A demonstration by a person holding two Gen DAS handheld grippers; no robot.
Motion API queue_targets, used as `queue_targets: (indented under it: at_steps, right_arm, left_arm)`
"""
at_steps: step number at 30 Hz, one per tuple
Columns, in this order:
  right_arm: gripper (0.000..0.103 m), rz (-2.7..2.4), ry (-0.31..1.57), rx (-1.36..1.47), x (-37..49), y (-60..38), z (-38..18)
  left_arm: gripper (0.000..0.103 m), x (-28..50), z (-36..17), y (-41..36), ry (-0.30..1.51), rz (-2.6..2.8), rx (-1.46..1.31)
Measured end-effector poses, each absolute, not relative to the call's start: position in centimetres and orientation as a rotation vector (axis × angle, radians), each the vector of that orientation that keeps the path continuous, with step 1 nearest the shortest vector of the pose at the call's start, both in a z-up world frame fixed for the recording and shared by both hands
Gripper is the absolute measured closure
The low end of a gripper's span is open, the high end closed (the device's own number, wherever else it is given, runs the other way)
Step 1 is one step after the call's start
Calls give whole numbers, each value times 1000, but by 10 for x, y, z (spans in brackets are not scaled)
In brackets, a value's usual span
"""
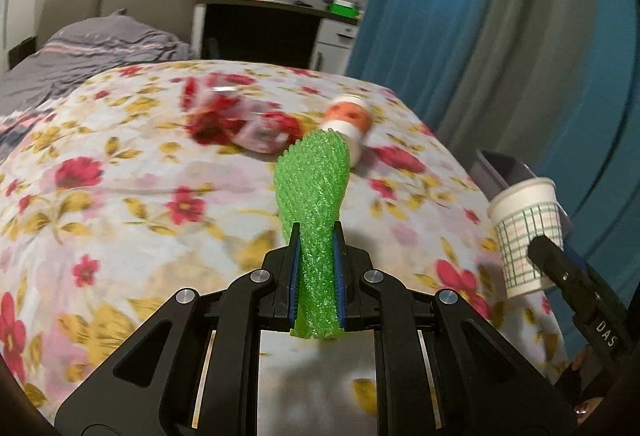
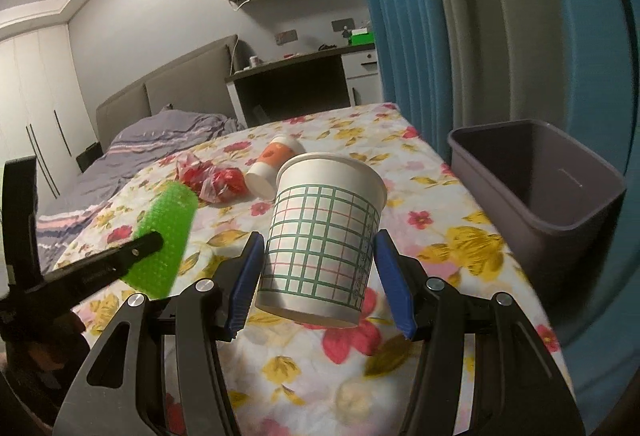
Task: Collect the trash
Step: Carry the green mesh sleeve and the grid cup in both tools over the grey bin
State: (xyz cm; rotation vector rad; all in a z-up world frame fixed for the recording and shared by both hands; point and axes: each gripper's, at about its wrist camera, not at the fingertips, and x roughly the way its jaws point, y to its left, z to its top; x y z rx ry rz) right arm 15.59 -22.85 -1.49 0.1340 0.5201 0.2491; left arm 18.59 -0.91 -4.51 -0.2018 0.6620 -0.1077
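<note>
My left gripper (image 1: 316, 232) is shut on a green foam net sleeve (image 1: 314, 187) and holds it above the flowered bed; it also shows in the right wrist view (image 2: 166, 236). My right gripper (image 2: 318, 240) is shut on a white paper cup with a green grid (image 2: 324, 232), held upright above the bed; the cup also shows in the left wrist view (image 1: 528, 232). A crumpled red wrapper (image 2: 212, 177) and an orange-and-white cup lying on its side (image 2: 274, 161) rest on the bed farther ahead. A grey bin (image 2: 560, 203) stands beside the bed at the right.
The flowered bedspread (image 2: 440, 236) covers the bed. A grey striped blanket (image 2: 160, 139) lies toward the headboard. A blue curtain (image 2: 500, 15) hangs at the right. A desk (image 2: 304, 75) stands behind the bed.
</note>
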Motion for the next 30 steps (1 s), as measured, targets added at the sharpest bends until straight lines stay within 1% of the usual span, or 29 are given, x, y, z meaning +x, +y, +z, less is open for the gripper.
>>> queue_targets:
  at_steps: [8,15,30]
  right_arm:
    - [47,208,490,146,145,-252,-9]
    - [47,169,465,160,140,-274,-4]
    - [47,76,417,176,156,-311,4]
  left_arm:
    - [90,190,-41,-65,662,-220,-138]
    - [90,200,-37,-96,665,-283,-113]
    - [90,234,-44,-161,720,-390,-89]
